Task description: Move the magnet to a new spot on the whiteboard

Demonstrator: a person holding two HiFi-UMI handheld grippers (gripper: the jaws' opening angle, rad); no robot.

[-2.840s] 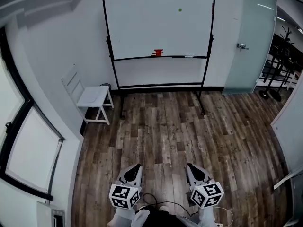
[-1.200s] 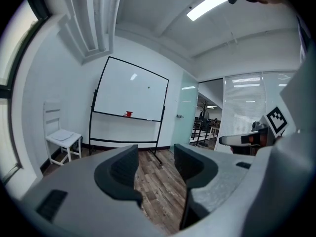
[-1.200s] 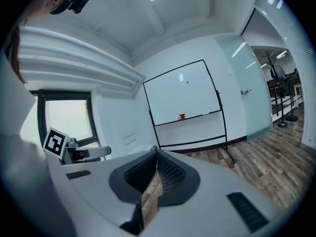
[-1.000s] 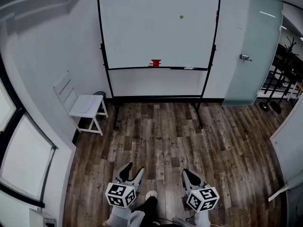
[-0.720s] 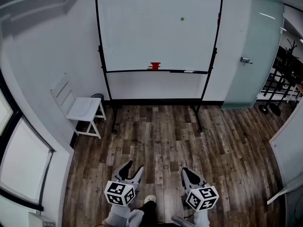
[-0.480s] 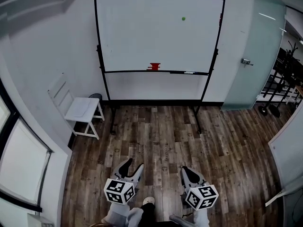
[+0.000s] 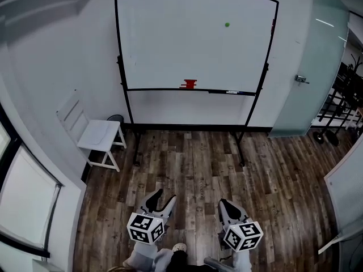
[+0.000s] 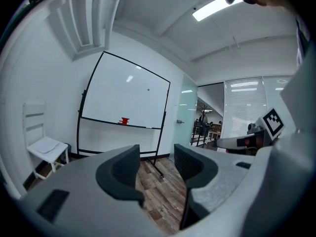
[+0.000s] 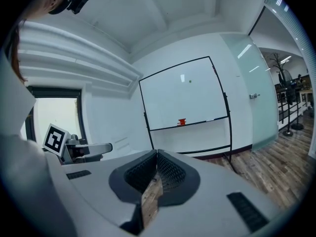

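Note:
A small green magnet point(image 7: 227, 24) sticks to the upper right of the whiteboard point(image 7: 170, 44), which stands on a wheeled frame against the far wall. It also shows in the left gripper view as the magnet point(image 8: 148, 89) and in the right gripper view as the magnet point(image 9: 190, 81). My left gripper point(image 7: 163, 199) is low over the wooden floor, far from the board, open and empty point(image 8: 157, 157). To its right, my right gripper point(image 7: 227, 204) hangs equally far back, its jaws shut together with nothing held point(image 9: 156, 154).
A red object point(image 7: 189, 84) and a marker point(image 7: 232, 92) rest on the board's tray. A white chair point(image 7: 96, 134) stands at the left by the wall. A frosted glass door point(image 7: 306, 67) is at the right, and windows point(image 7: 22, 203) line the left wall.
The whiteboard has grown larger and slid a little right in the head view as the person walked closer. Both grippers stay low at the bottom, unchanged.

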